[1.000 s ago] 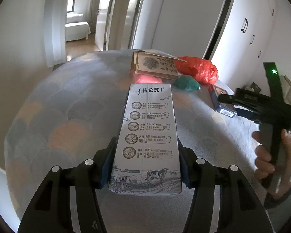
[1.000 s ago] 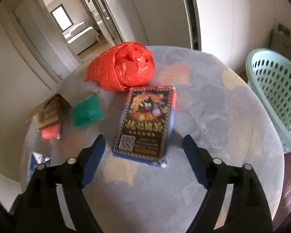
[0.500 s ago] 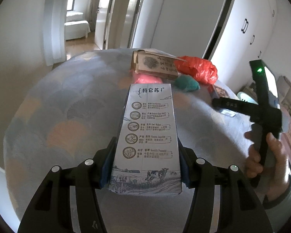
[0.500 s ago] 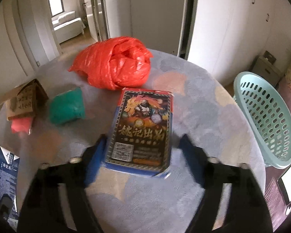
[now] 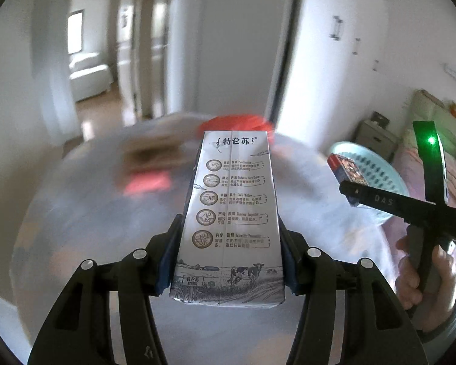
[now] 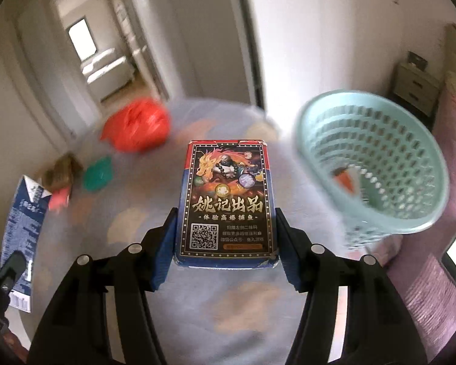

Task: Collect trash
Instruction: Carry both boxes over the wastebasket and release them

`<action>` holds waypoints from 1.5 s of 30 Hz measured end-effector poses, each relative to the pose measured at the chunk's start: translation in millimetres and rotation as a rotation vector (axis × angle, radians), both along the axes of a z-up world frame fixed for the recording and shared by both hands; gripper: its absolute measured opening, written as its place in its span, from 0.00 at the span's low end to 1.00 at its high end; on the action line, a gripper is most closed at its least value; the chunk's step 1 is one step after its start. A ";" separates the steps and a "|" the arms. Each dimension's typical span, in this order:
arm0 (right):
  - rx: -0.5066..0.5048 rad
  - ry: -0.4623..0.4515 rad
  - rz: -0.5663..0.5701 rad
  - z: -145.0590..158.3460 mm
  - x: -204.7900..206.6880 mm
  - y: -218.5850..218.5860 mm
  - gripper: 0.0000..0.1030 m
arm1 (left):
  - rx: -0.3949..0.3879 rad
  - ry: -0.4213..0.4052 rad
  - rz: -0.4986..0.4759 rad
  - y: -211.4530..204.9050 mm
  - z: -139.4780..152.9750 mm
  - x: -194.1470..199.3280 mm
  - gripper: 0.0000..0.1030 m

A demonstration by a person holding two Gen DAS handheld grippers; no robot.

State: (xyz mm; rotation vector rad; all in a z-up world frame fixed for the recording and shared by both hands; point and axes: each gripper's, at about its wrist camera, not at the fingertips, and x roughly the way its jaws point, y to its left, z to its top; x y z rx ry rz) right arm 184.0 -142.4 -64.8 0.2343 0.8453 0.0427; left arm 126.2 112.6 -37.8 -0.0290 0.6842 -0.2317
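Now your left tongs [image 5: 228,261] pinch the milk carton [image 5: 232,213] by its long sides, its long axis running toward 12 o'clock. Your right tongs [image 6: 225,249], having just closed, clamp the card box [image 6: 226,200], which points the same way. Beyond lies the round patterned surface [image 6: 155,273], with a red bag [image 6: 136,124] at 10 o'clock and a mint basket [image 6: 371,164] at 2 o'clock. Doorways and white walls stand behind, blurred.
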 end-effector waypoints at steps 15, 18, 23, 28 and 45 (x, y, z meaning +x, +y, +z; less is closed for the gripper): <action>-0.027 -0.097 -0.336 24.9 -30.5 -183.9 0.55 | -0.037 0.013 -0.291 -210.3 12.2 65.2 0.52; -0.007 -0.066 -0.363 14.1 -23.9 -205.5 0.55 | -0.031 0.066 -0.323 -245.8 -1.6 88.9 0.52; 0.007 -0.031 -0.372 1.0 -8.6 -222.1 0.55 | -0.019 0.155 -0.341 -277.4 -31.2 123.0 0.52; -0.003 -0.011 -0.359 -3.9 3.4 -215.4 0.55 | -0.030 0.205 -0.337 -284.6 -52.3 139.5 0.58; 0.087 -0.017 -0.350 -3.3 7.1 -227.9 0.62 | -0.134 0.117 -0.262 -229.3 -21.2 115.2 0.68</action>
